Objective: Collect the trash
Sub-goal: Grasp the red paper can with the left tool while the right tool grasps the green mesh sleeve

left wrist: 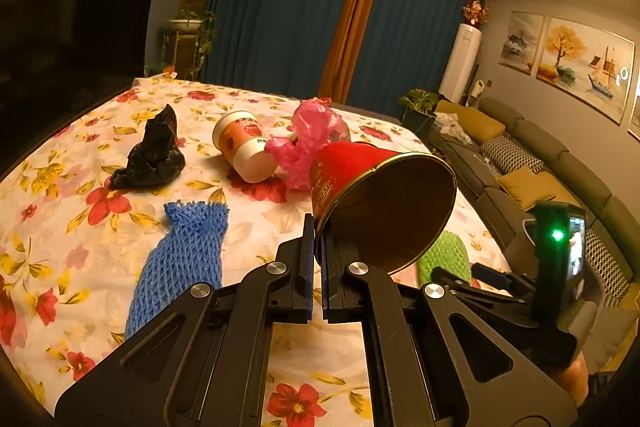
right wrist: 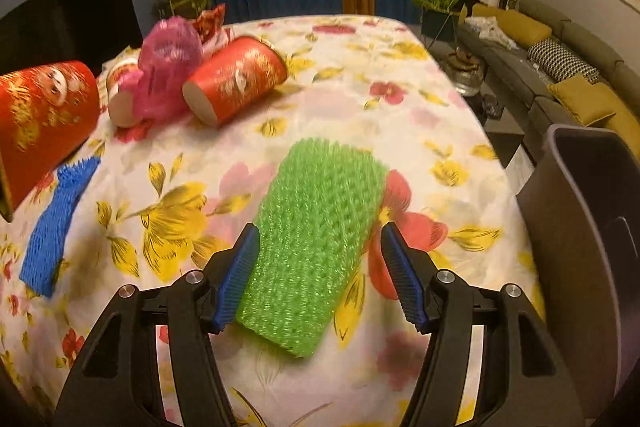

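Table [right wrist: 400, 75]: floral cloth, trash scattered over it.
Left gripper [left wrist: 317, 231]: jaws pressed together on the rim of a red cup [left wrist: 360, 187]; cup lifted off the cloth, tilted, its mouth turned toward the camera.
Right gripper [right wrist: 318, 239]: jaws apart, straddling a green foam net [right wrist: 320, 223]; left pad touching or just beside the net's edge, right pad clear of it.
Green net: lying flat on the cloth, near the table's right edge.
Bin [right wrist: 592, 227]: dark, just off the table's right side, beside the right gripper.
Still on cloth: blue net [left wrist: 180, 259], black bag [left wrist: 154, 155], white-and-orange cup [left wrist: 244, 147], pink bag [left wrist: 308, 139], second red cup [right wrist: 236, 79] on its side.
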`<state>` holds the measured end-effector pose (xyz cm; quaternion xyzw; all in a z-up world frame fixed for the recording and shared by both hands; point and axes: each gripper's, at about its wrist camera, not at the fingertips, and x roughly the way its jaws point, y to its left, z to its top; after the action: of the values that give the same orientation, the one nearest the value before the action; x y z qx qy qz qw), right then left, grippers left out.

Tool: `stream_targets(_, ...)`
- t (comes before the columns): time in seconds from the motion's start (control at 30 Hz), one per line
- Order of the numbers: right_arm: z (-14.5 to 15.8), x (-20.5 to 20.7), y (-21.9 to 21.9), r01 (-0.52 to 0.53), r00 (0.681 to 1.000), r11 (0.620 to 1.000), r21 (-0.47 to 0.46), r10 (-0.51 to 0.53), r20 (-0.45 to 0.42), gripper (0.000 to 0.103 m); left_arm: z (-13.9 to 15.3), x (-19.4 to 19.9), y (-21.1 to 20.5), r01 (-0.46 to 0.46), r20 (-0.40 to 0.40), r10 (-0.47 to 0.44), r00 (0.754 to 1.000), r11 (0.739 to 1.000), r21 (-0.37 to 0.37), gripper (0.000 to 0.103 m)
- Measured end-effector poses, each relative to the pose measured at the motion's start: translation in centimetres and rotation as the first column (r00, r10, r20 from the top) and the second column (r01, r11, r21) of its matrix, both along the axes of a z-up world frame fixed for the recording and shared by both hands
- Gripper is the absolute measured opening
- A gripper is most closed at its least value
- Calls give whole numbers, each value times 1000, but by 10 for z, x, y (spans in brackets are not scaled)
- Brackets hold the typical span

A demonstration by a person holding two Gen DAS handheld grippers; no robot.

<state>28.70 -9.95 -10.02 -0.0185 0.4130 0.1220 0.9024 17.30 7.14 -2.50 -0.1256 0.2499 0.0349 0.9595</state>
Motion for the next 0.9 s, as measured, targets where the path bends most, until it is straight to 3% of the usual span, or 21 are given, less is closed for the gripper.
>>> stream_targets(0.1,-3,2,1,-10,1000,1000,3,10,-17,56,0,-2,0,2,2,-2,1000,1000,-2,2)
stream_targets(0.43,3,-5,6,-44,999,999,-13,45,32,17,1,-8,-6,12,1,-12,1000,1000,3,2)
stream_targets(0.63,11,-14,-6,-45,998,998,49,42,52,12,3,-11,-10,17,3,-17,1000,1000,8,2)
stream_targets(0.9,44,-44,-26,-43,984,996,83,28,178,12,6,-13,-21,35,7,-35,999,999,13,2)
